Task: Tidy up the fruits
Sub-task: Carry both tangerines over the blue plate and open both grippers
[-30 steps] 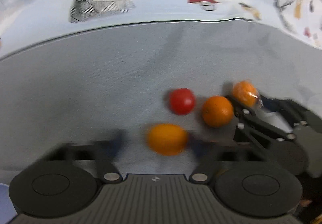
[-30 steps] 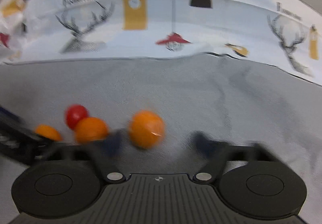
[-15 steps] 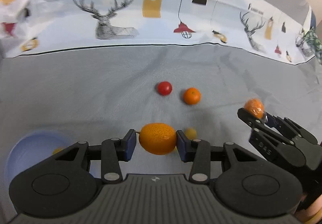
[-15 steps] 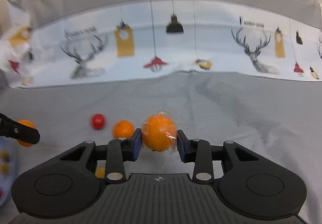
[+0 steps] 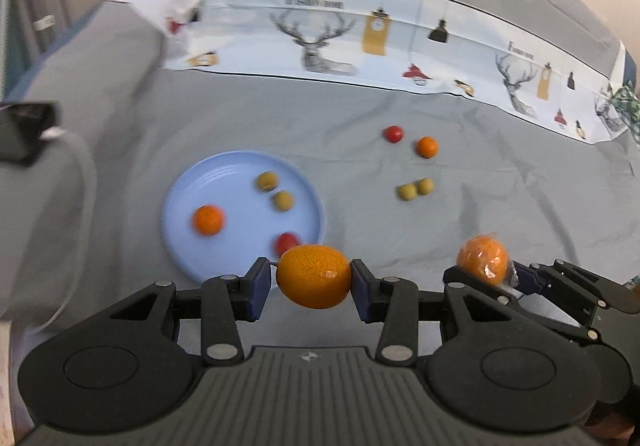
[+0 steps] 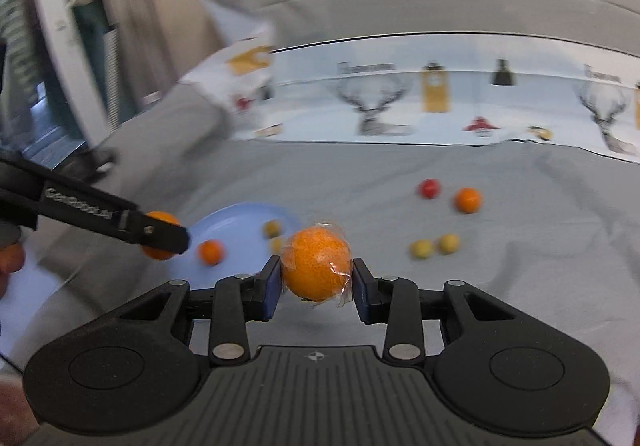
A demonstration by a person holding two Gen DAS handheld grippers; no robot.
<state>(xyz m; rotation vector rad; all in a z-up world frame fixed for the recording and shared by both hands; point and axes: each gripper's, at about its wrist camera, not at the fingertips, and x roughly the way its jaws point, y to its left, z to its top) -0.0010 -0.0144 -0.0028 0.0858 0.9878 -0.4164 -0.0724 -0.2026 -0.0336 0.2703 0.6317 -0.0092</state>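
My left gripper [image 5: 313,282] is shut on a large orange [image 5: 314,276], held above the near right rim of a light blue plate [image 5: 188,205]. The plate holds a small orange [image 5: 208,219], two green fruits [image 5: 276,191] and a red tomato [image 5: 286,242]. My right gripper [image 6: 316,282] is shut on a plastic-wrapped orange [image 6: 316,264]; it also shows in the left wrist view [image 5: 482,260] at the right. On the grey cloth lie a red tomato [image 5: 394,133], a small orange [image 5: 427,147] and two green fruits [image 5: 416,188].
A printed deer-pattern cloth [image 5: 360,33] runs along the back of the grey cloth [image 5: 500,185]. A black device with a cable [image 5: 24,129] sits at the far left. The left gripper's finger [image 6: 100,213] crosses the right wrist view's left side.
Both grippers have lifted and pulled back left with their oranges. The blue plate has come into full view; the loose fruits on the cloth now lie farther away.
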